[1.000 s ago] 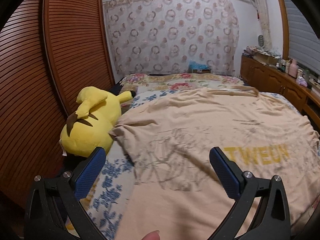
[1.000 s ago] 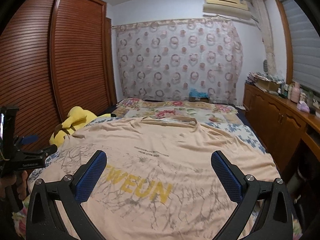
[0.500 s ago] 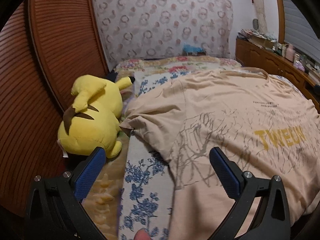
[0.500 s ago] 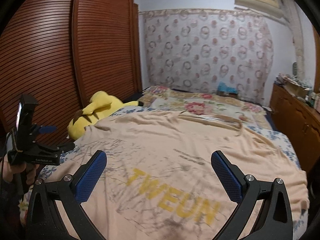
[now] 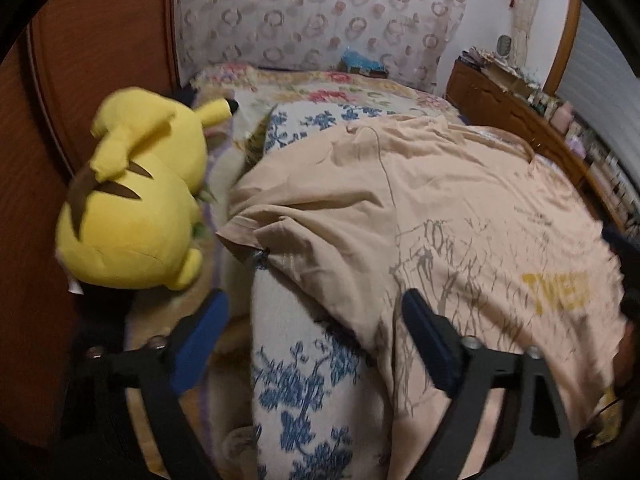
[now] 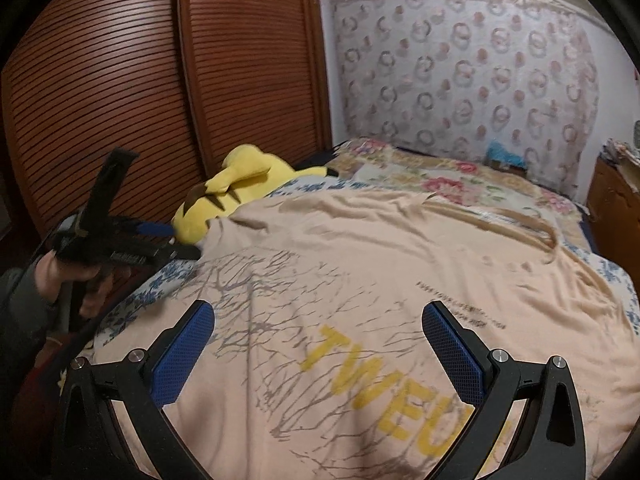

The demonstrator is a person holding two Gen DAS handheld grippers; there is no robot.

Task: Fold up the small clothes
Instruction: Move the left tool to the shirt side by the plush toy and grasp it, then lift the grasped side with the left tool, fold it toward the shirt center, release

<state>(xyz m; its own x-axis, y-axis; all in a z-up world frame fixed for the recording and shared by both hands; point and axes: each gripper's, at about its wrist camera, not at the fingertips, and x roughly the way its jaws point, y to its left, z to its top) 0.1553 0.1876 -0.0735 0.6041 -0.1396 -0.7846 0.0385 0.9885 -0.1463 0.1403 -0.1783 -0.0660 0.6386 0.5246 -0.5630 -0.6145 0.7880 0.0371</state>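
Observation:
A peach T-shirt (image 5: 460, 208) with yellow lettering and a grey branch print lies spread face up on the bed; it also fills the right wrist view (image 6: 360, 280). Its left sleeve (image 5: 256, 232) is crumpled beside the plush toy. My left gripper (image 5: 314, 300) hovers over the shirt's left side edge, where cloth meets the blue-flowered sheet. Its jaws are closing, with the shirt's edge below them and the pads pressing on nothing. In the right wrist view a hand holds the left gripper (image 6: 132, 240) at the bed's left side. My right gripper (image 6: 316, 310) stands open above the printed chest.
A yellow plush toy (image 5: 136, 200) lies at the bed's left edge against slatted wooden wardrobe doors (image 6: 120, 80). A wooden dresser (image 5: 520, 116) with clutter runs along the right. Flowered pillows (image 6: 440, 176) and a patterned curtain sit at the head end.
The left view has tipped down and moved to the shirt's left edge near the sleeve, and its jaws have narrowed. The right gripper has swung leftward over the lettering, still open.

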